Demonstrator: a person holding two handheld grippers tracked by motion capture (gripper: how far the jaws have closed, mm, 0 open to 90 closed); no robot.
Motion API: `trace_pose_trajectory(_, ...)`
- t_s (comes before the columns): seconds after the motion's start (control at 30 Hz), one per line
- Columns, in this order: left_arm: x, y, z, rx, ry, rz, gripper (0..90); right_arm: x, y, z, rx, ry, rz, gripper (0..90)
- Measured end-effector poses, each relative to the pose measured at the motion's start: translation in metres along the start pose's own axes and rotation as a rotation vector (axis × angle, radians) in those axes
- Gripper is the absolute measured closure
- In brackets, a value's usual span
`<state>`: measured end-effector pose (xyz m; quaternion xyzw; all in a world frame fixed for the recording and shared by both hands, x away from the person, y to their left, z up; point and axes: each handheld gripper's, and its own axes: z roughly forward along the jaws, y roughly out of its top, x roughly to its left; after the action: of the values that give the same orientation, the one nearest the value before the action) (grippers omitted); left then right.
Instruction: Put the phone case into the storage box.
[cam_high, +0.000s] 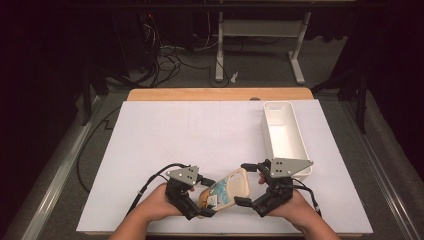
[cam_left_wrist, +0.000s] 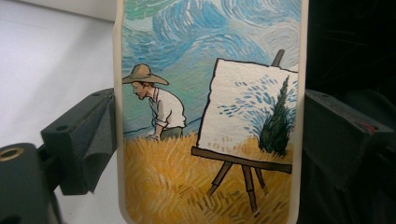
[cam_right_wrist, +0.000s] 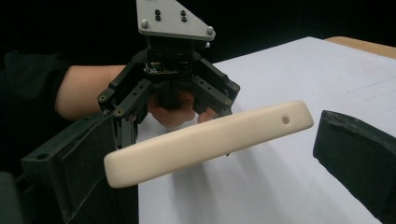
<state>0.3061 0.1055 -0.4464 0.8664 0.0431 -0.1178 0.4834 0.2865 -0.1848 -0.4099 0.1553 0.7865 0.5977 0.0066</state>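
Going from left to right in the high view, there were two grippers, one phone case and one white bin on one white table sheet (cam_high: 165, 135).

The left gripper (cam_high: 205, 196) sat at the near edge, held in the person's left hand (cam_high: 155, 202). Its two jaws were clamped on the long edges of the phone case (cam_high: 227, 190); the left gripper view showed a pad pressed against each cream side of the case (cam_left_wrist: 210, 116), whose back bore one painted man in a straw hat, one easel and one canvas with a dark cypress.

The case was lifted off the sheet, tilted, between the two grippers, near the table's front edge. Seen edge-on in the right gripper view, it (cam_right_wrist: 205, 142) was a cream bar with one small hole near its end.

The right gripper (cam_high: 247, 184), in the right hand (cam_high: 300, 210), stood just beside the case with its two jaws spread wide, one on either side of the case's end and neither pressing on it.

Farther right stood the one white bin (cam_high: 285, 137), lengthwise along the sheet's edge.
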Motion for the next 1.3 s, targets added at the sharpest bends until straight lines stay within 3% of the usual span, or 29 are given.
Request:
trace_pose_trajectory(0.47, 0.0, 0.0, 0.002, 0.008, -0.009, 0.005, 11.6, 0.002, 0.0, 0.001, -0.021, 0.027, -0.027, 9.1)
trace_pose_trajectory(1.3, -0.002, -0.001, 0.011, 0.021, 0.015, 0.015, 10.5, 0.007, 0.003, 0.002, -0.034, 0.012, -0.031, 12.5)
